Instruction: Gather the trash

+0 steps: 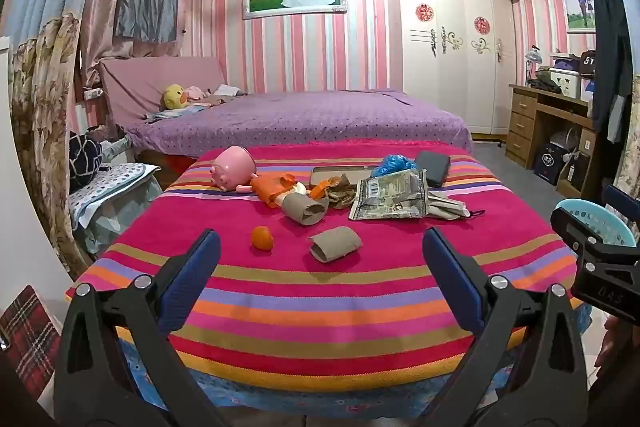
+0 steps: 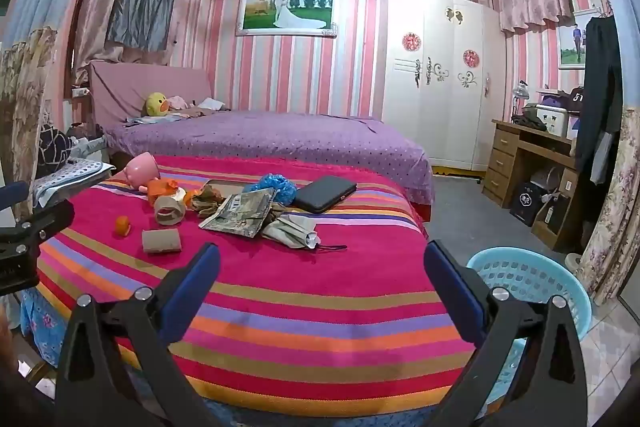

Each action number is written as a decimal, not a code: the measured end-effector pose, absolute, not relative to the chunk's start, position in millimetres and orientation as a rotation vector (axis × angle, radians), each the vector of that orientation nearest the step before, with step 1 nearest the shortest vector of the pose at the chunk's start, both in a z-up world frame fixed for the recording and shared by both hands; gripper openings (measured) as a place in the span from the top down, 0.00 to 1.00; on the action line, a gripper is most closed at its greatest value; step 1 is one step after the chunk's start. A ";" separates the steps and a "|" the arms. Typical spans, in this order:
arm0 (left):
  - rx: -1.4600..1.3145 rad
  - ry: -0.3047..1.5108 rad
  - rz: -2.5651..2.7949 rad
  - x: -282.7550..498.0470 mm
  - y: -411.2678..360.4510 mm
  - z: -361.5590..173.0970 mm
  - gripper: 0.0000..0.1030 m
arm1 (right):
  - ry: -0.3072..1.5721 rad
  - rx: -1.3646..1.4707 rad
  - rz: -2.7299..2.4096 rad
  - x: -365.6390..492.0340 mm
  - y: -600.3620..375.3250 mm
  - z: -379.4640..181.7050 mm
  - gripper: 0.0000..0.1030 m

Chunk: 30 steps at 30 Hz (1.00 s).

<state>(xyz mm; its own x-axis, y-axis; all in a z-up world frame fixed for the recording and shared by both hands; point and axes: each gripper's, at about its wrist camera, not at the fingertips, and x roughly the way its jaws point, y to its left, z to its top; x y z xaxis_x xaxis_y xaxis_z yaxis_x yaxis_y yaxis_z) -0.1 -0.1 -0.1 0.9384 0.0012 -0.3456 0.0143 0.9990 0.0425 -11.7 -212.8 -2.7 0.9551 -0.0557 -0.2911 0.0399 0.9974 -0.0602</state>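
Trash lies on the striped cloth [image 1: 320,291]: a flattened cardboard tube [image 1: 335,243] [image 2: 161,241], a second tube [image 1: 306,210] [image 2: 170,209], a crumpled foil wrapper [image 1: 390,199] [image 2: 240,213], brown crumpled paper [image 1: 338,193], orange peel [image 1: 320,189] and a blue plastic bag [image 1: 394,163] [image 2: 276,187]. A light blue basket [image 2: 532,287] [image 1: 596,223] stands on the floor at the right. My left gripper [image 1: 320,253] is open and empty, just short of the flattened tube. My right gripper [image 2: 322,265] is open and empty over the cloth's near right part.
An orange [image 1: 262,238], a pink pig toy [image 1: 236,169], a black case [image 1: 432,167] [image 2: 324,193], a tray [image 1: 340,173] and a folded umbrella [image 2: 294,229] also lie on the cloth. A purple bed [image 1: 300,119] is behind, a wooden desk [image 2: 532,163] at right.
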 end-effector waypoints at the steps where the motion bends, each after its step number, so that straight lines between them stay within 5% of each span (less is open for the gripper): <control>1: 0.048 0.356 -0.004 0.2 -0.5 -0.2 0.05 | 0.297 -0.051 -0.048 -11.7 -213.0 -2.8 0.04; 30: 0.037 0.358 -0.009 -2.9 0.5 1.2 0.05 | 0.280 -0.046 -0.047 -13.6 -209.4 3.5 0.04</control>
<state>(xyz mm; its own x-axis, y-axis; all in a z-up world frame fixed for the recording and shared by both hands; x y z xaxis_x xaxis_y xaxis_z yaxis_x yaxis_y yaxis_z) -2.9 0.5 1.2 0.9366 -0.0019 -0.3503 0.0151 0.9993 0.0349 -13.6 -209.4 3.5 0.9599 -0.0526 -0.2752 0.0398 0.9979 -0.0519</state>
